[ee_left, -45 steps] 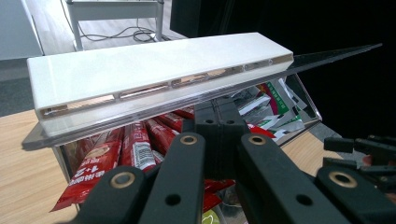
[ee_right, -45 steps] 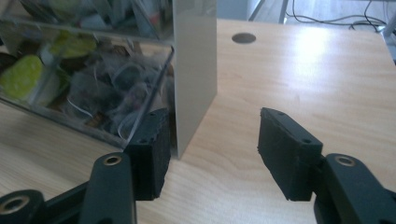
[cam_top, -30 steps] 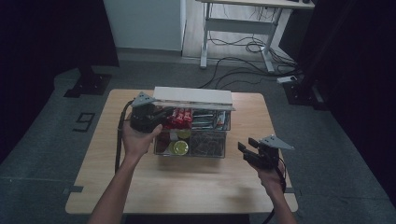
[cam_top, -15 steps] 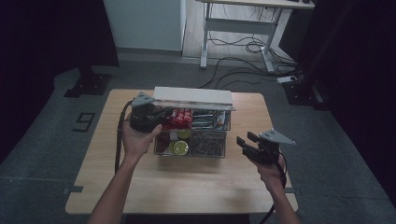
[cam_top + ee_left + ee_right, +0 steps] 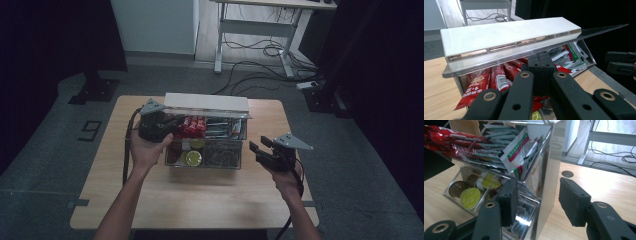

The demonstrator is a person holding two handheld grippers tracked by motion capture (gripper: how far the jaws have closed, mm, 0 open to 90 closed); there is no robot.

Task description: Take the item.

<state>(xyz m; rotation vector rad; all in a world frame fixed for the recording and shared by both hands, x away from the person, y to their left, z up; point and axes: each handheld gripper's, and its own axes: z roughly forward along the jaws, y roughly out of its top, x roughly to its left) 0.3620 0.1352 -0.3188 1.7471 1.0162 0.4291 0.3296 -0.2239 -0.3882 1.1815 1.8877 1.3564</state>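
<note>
On the table [image 5: 150, 200], the left gripper [image 5: 170, 122] reaches into the back left part of the clear acrylic organizer [image 5: 240, 162] at mid-table; its jaws are pressed together among the red sachets [image 5: 499, 77], with nothing visibly between them. The white lid [image 5: 206, 103] stands raised over the back row. Green-and-white packets [image 5: 517, 157] fill the right part, coffee capsules [image 5: 470, 197] the front left compartment. The right gripper [image 5: 260, 150] hovers just beside the organizer's right wall, jaws wide apart
</note>
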